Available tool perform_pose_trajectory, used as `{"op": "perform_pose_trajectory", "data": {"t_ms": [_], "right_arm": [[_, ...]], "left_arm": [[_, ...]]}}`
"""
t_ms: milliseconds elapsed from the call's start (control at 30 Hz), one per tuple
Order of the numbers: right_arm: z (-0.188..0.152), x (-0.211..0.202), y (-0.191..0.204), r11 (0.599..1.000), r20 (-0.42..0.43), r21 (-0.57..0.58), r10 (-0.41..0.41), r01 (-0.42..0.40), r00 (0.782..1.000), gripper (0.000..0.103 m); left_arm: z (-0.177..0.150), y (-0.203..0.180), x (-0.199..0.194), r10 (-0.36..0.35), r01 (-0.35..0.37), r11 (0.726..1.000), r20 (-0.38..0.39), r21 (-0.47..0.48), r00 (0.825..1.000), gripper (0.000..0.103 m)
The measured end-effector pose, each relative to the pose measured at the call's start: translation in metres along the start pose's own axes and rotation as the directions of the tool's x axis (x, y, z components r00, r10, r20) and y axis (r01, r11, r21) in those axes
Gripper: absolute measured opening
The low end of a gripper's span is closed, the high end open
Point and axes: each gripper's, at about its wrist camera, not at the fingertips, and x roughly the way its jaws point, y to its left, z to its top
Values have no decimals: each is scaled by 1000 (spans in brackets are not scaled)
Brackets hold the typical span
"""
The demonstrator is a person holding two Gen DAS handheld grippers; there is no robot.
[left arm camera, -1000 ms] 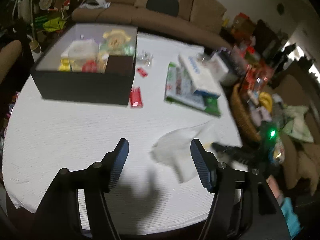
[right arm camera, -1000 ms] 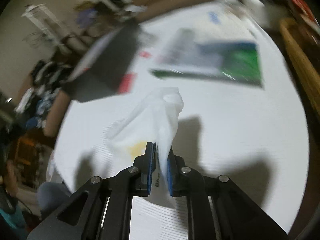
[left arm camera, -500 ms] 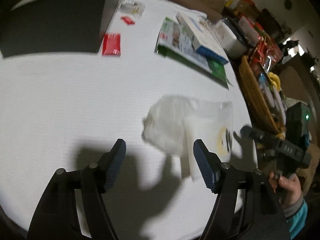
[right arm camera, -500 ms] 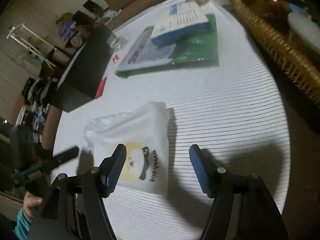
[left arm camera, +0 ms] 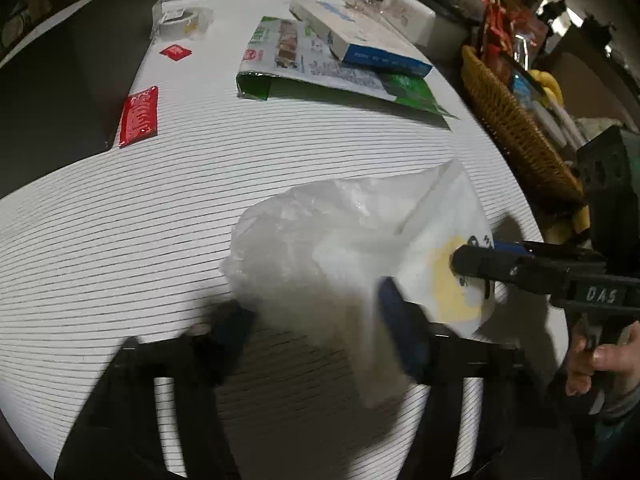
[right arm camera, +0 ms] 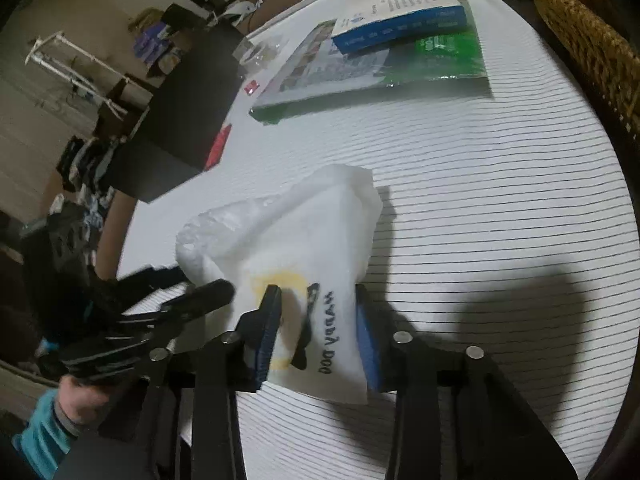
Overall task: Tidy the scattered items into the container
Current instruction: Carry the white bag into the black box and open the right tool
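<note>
A white plastic bag (left arm camera: 360, 240) with a yellow dog print lies on the white striped tablecloth; it also shows in the right wrist view (right arm camera: 296, 248). My left gripper (left arm camera: 320, 332) is open, its blurred fingers on either side of the bag's near end. My right gripper (right arm camera: 316, 332) is open, its fingers on either side of the bag's printed end, not pinching it. The black container box (left arm camera: 60, 80) stands at the far left, also in the right wrist view (right arm camera: 188, 112).
A red sachet (left arm camera: 139, 115) lies beside the box, a smaller red one (left arm camera: 175, 52) and a clear packet (left arm camera: 182, 20) farther back. A green packet (left arm camera: 320, 72) carries a blue-and-white box (left arm camera: 360, 38). A wicker basket (left arm camera: 516, 128) stands at the right edge.
The right gripper let go of the bag, which dropped onto the cloth. Both grippers have since moved in around the bag, the right one partly narrowing. The left is still moving.
</note>
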Motion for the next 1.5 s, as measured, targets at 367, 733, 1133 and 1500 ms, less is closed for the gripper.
{"op": "perform_pose_trajectory", "data": {"t_ms": [367, 733, 1133, 1500], "right_arm": [[84, -38, 126, 976, 77, -203, 98, -81, 992, 31], [271, 66, 328, 919, 72, -374, 165, -127, 984, 31], [347, 273, 295, 942, -51, -311, -153, 130, 987, 40], [322, 178, 272, 892, 43, -411, -186, 187, 982, 73]], "left_arm": [[67, 39, -113, -90, 103, 992, 173, -72, 981, 27], [214, 231, -200, 138, -82, 978, 298, -192, 945, 27], [307, 379, -84, 464, -447, 862, 18, -237, 886, 35], [261, 311, -113, 427, -399, 899, 156, -183, 891, 77]]}}
